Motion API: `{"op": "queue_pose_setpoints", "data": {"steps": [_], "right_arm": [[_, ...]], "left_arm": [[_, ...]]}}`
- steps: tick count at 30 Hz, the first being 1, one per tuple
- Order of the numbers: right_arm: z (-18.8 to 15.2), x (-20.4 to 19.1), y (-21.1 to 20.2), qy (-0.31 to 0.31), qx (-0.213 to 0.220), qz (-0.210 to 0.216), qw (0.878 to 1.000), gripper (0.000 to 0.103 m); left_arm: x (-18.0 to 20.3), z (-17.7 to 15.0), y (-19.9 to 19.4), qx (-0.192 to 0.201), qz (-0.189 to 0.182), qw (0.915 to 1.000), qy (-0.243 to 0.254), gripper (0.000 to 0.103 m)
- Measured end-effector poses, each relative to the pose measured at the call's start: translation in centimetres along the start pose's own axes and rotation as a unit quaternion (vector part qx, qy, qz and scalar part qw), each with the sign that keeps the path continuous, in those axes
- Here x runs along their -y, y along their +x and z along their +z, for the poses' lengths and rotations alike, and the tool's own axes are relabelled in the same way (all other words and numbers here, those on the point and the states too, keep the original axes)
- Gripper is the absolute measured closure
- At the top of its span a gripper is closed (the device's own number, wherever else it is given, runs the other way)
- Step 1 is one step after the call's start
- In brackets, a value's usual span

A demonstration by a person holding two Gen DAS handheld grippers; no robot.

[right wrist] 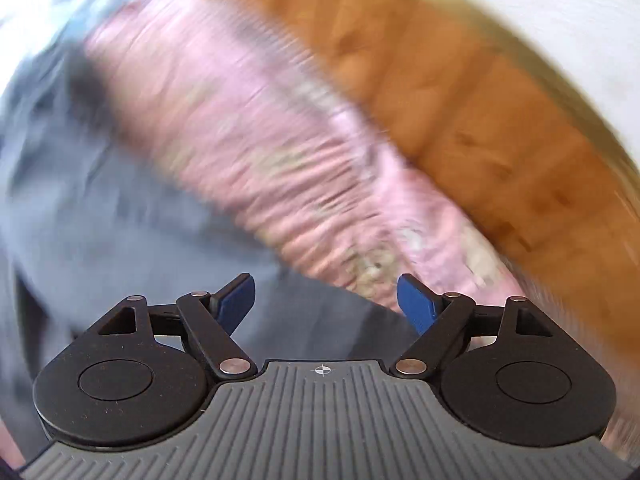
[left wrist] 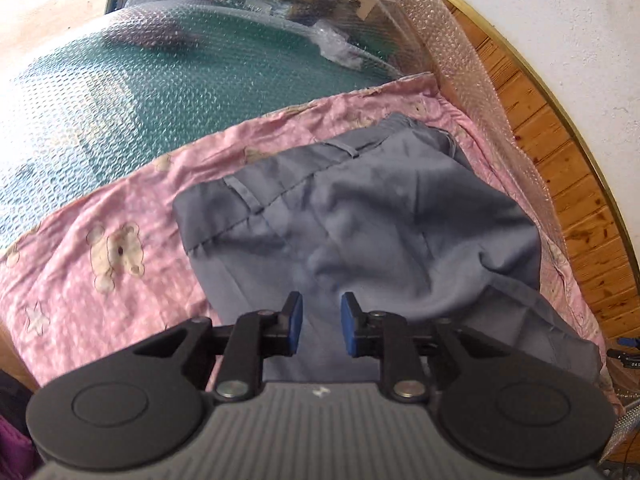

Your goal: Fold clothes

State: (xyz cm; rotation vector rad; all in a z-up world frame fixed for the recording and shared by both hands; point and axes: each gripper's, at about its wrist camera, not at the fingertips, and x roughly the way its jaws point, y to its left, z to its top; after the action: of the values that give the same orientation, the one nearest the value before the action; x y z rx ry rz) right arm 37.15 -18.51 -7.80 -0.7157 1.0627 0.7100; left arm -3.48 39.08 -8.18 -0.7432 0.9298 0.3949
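— Why are the grey trousers [left wrist: 352, 216] lying where they are?

— They are resting on the pink bear-print sheet [left wrist: 100, 264], waistband toward its far edge and the legs trailing back toward the camera, so the sheet is serving as the folding surface. One side is bunching up on the side nearest the wooden panelling [left wrist: 560, 184].

— And the left gripper [left wrist: 320, 322]?

— It is hovering just over the near part of the trousers with its jaws narrowly parted and gripping nothing. I judge it is lining up on the cloth for a pinch.

— The right gripper [right wrist: 326, 300]?

— Its jaws are standing wide apart and empty, over the edge where the trousers meet the sheet, beside the panelling.

— What is hard to make out?

— The right wrist view is smearing badly, so the folds there are not readable. The trouser hems are running under the left gripper's body, out of sight. Beyond the sheet, bubble wrap [left wrist: 168, 76] is covering something green I cannot identify.
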Motion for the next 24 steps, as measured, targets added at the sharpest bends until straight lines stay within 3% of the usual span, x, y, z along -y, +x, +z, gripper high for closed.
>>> {"op": "queue_pose_setpoints", "data": {"steps": [3,7,8,9,10,14,18,22,24], "right_arm": [[1.0,0.3,3.5,-0.111,-0.052,0.037,0.992,0.028],[1.3,1.2,8.3,-0.144,-0.1,0.095,0.98,0.031],[0.9,1.2,8.8,-0.145,-0.106,0.106,0.978,0.047],[0.3,1.1,8.2,-0.142,-0.1,0.111,0.979,0.086],[-0.3,1.0,7.5,-0.139,-0.095,0.115,0.979,0.099],[-2.9,0.3,4.4,-0.127,-0.062,0.127,0.982,0.103],[-8.7,-3.2,-5.8,-0.102,0.031,0.073,0.992,0.103],[-17.7,-11.1,-10.3,-0.021,0.02,0.045,0.999,0.103],[-22.1,-14.4,-9.6,0.055,0.008,0.031,0.998,0.103]], "left_arm": [[0.8,-1.8,-0.7,-0.002,0.021,0.9996,-0.018,0.082],[2.4,-2.9,-0.9,-0.005,0.027,0.999,-0.036,0.082],[3.2,-3.0,-0.8,-0.006,0.025,0.9992,-0.032,0.082],[4.0,-2.9,-0.6,-0.007,0.023,0.9993,-0.026,0.082],[4.8,-2.8,-0.4,-0.009,0.02,0.9996,-0.02,0.082],[7.8,-1.4,1.3,-0.012,0.003,0.9999,0.008,0.081],[10.5,0.1,4.3,-0.027,-0.022,0.999,0.027,0.08],[12.9,1.2,7.5,-0.048,-0.059,0.9967,0.029,0.076],[13.6,1.5,9.1,-0.061,-0.068,0.9956,0.021,0.073]]}}
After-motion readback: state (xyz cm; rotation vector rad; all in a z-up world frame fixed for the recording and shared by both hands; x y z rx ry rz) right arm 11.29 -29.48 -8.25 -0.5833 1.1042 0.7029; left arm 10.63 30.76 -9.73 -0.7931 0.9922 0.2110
